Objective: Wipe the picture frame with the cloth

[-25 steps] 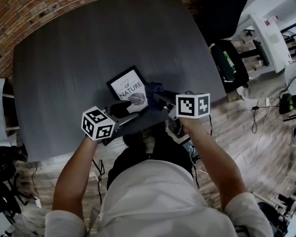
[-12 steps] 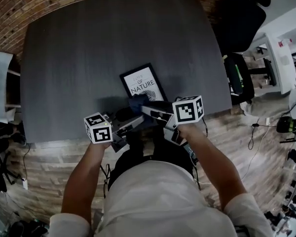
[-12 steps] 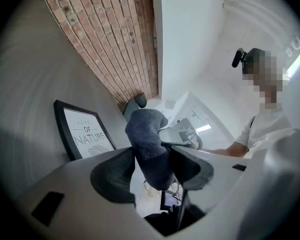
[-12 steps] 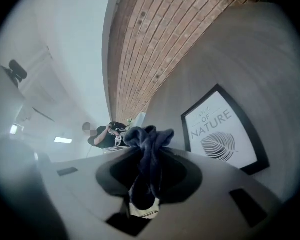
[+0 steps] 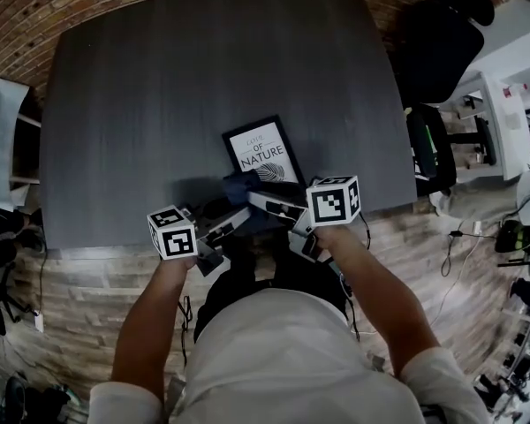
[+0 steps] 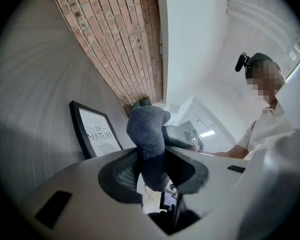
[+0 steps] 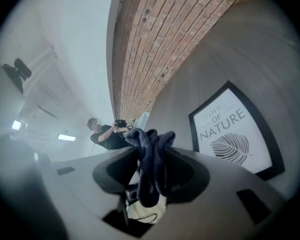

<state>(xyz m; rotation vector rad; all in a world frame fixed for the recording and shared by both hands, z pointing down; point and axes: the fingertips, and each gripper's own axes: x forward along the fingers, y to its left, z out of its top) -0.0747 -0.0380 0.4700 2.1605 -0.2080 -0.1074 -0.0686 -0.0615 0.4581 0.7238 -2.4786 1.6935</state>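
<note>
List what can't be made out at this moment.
Frame, near corner: head view, covered by the cloth.
Cloth's spread: every view, bunched between jaws.
Right gripper hold: its view, jaws have just been opening, folds hide pad contact.
Left gripper, jaws have just been closing on the cloth: head view too small and dark to show its tips.
Marks on the glass: too small.

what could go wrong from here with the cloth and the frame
The cloth sits between both sets of jaws: the left hand-held gripper has just been closing, the right hand-held gripper opening. If the left grip is shallow, the cloth may drop near the table edge. The picture frame lies flat and loose, held by nothing, so a wipe may slide it.
</note>
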